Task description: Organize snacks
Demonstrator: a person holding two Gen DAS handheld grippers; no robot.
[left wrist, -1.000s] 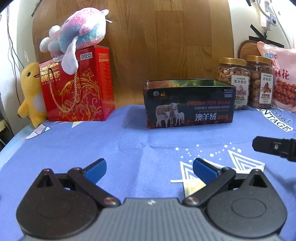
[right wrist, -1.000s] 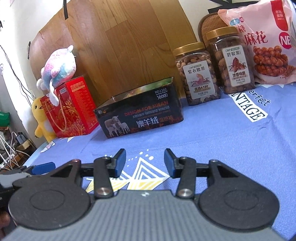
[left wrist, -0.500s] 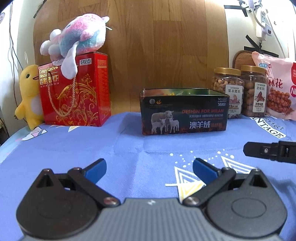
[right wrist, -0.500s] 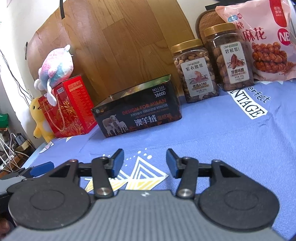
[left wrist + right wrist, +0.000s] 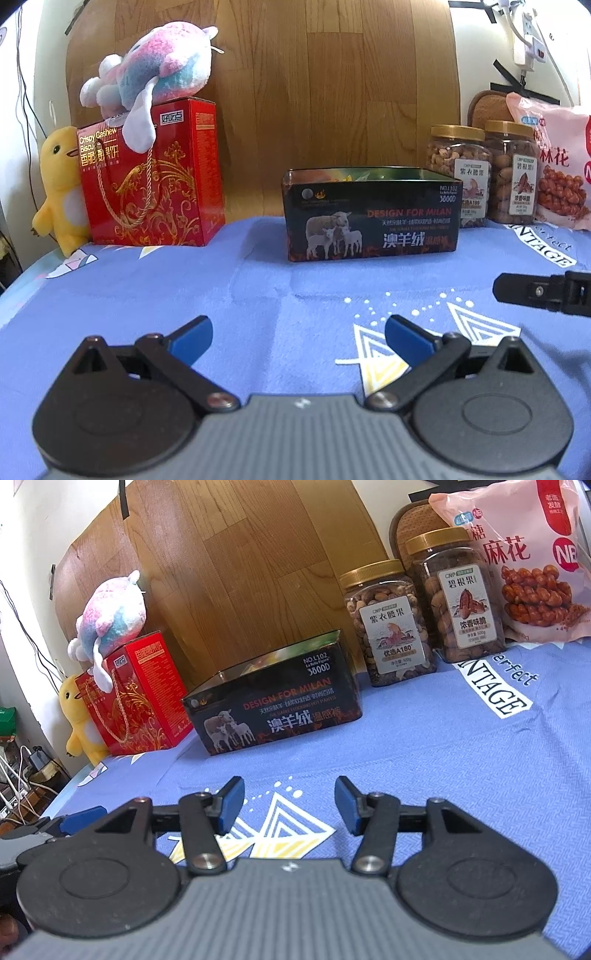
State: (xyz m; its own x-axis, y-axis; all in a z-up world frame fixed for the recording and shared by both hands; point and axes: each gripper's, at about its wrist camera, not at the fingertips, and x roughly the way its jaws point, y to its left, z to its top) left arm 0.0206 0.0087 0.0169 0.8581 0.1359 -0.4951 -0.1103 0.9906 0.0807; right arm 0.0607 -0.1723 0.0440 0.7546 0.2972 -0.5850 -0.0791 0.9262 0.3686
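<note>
An open-topped dark box with sheep printed on it (image 5: 371,218) (image 5: 273,709) stands at the back middle of the blue cloth. To its right stand two gold-lidded nut jars (image 5: 458,173) (image 5: 511,173) and a pink snack bag (image 5: 557,166) (image 5: 524,554). A red biscuit box (image 5: 147,177) stands at the back left. My left gripper (image 5: 297,328) hovers open over bare cloth, nothing between its blue pads. My right gripper (image 5: 289,794) is also open and empty, well short of the box. One of its fingers (image 5: 535,291) shows at the right edge of the left wrist view.
A pink-blue plush (image 5: 155,81) lies on the red box, with a yellow duck plush (image 5: 59,192) beside it. A wooden panel (image 5: 332,92) backs the table. Cables and clutter (image 5: 22,786) lie past the cloth's left edge.
The right gripper's jaws have spread a little wider. Both views have shifted only slightly; no object has moved.
</note>
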